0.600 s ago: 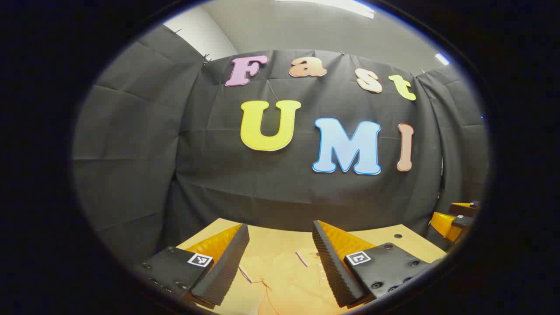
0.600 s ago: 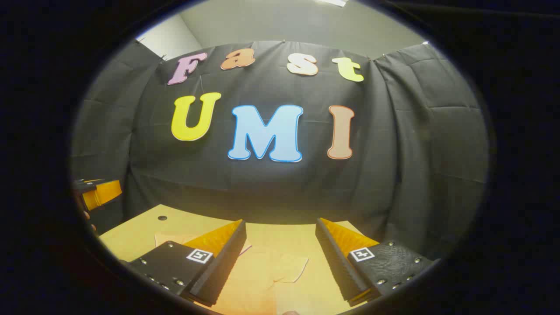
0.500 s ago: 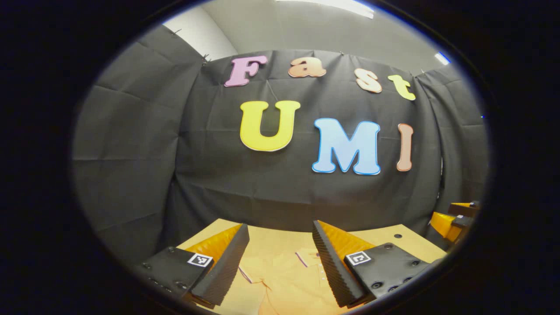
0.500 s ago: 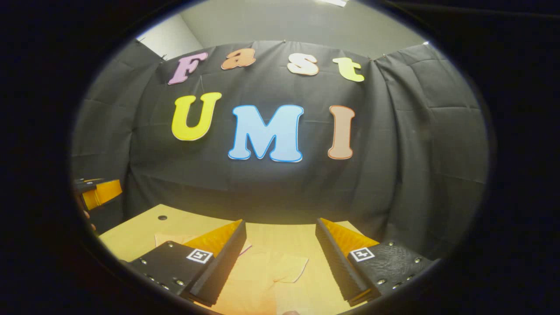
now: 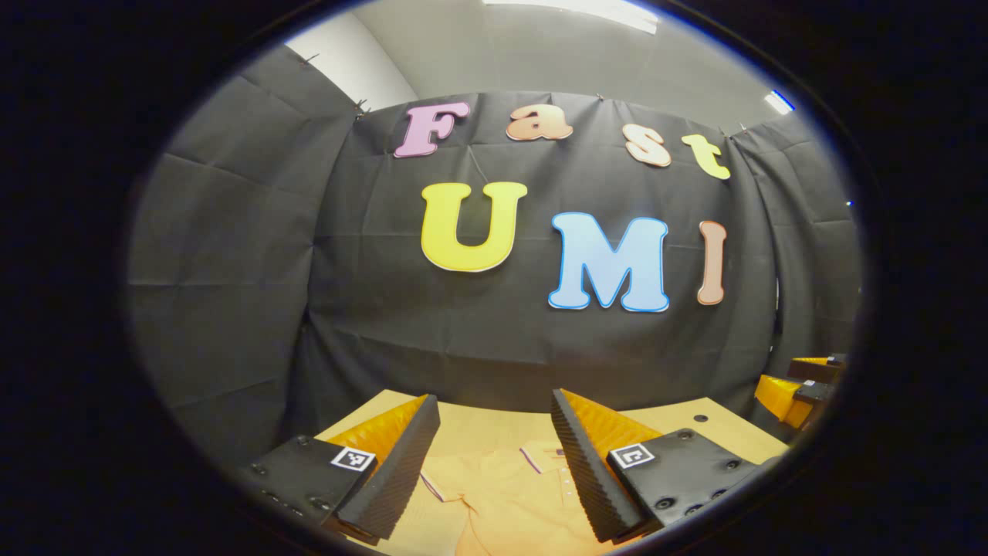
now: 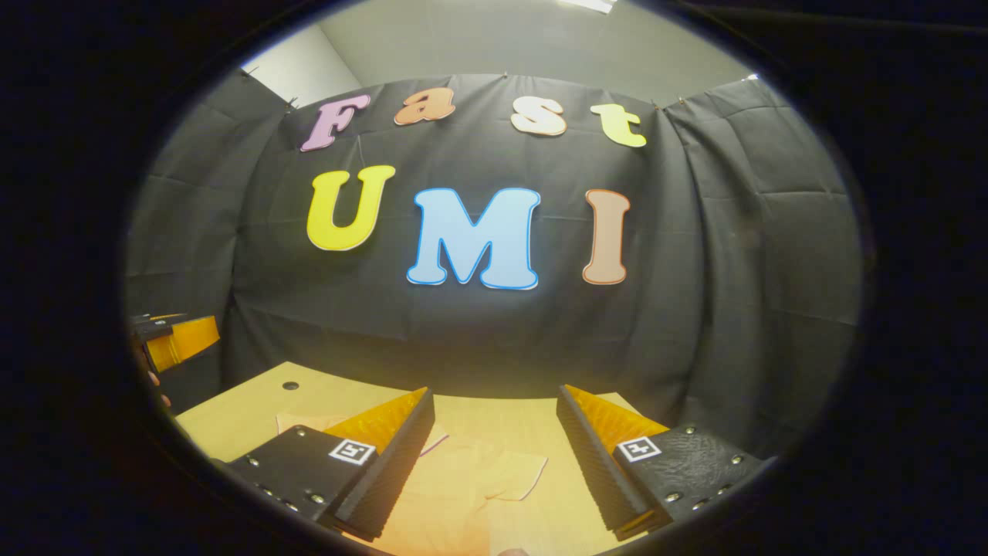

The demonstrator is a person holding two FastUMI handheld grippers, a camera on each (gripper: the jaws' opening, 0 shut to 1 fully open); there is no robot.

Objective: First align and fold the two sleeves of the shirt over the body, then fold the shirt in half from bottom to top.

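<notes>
An orange polo shirt [image 5: 502, 494] lies flat on the wooden table [image 5: 478, 421], its collar and button placket near the middle of the left gripper view. My left gripper [image 5: 494, 409] hovers above it, open, nothing between its fingers. In the right gripper view the shirt [image 6: 455, 494] shows one short sleeve [image 6: 513, 472] spread out toward the right. Over that sleeve hangs my right gripper [image 6: 494, 398], open and holding nothing. The shirt's lower part is hidden below both views.
The table [image 6: 247, 409] ends at the black cloth wall just behind the shirt. A small hole [image 5: 701, 418] marks the tabletop at the right, seen also as a hole [image 6: 289, 384] on the left. The other gripper [image 5: 799, 386] shows at the edge, likewise a gripper [image 6: 174, 340].
Both views have shifted slightly: the wall sits a little lower in frame, and a bit more of the shirt shows between the fingers. Both grippers stay open.
</notes>
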